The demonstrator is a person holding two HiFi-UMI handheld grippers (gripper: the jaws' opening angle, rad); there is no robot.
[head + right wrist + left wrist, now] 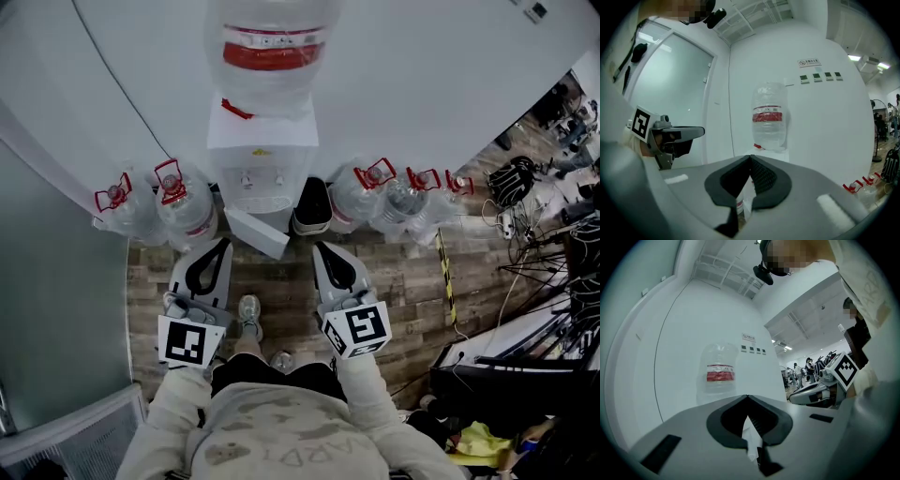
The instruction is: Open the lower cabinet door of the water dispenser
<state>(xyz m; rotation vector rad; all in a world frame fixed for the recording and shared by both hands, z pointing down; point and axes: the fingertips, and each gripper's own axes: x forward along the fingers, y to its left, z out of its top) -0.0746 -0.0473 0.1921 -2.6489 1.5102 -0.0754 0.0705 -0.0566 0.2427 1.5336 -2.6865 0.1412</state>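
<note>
**Both hand-held grippers shut and empty, cabinet door hanging open**

My pale sweatshirt (281,436) fills the bottom of the head view, and my sleeves run out from it to the two tools. I hold my left hand-held gripper (224,244) and my right hand-held gripper (320,247) side by side, well apart, both aimed at the water dispenser (262,150). In each gripper's own view the dark jaw tips meet with nothing caught between them, so both are closed on nothing.

The white dispenser stands against the curved white wall (422,84) with a clear bottle (267,42) on top, a red band round it. At its foot the lower cabinet door (256,232) stands swung out at an angle over the wooden floor (394,291). In the head view the door shows between my two gripper tips, and neither gripper touches it.

Red-handled water jugs sit on the floor on either side of the dispenser, some to the left (185,204) and some to the right (398,202). My shoe (249,314) shows between the grippers.
</note>
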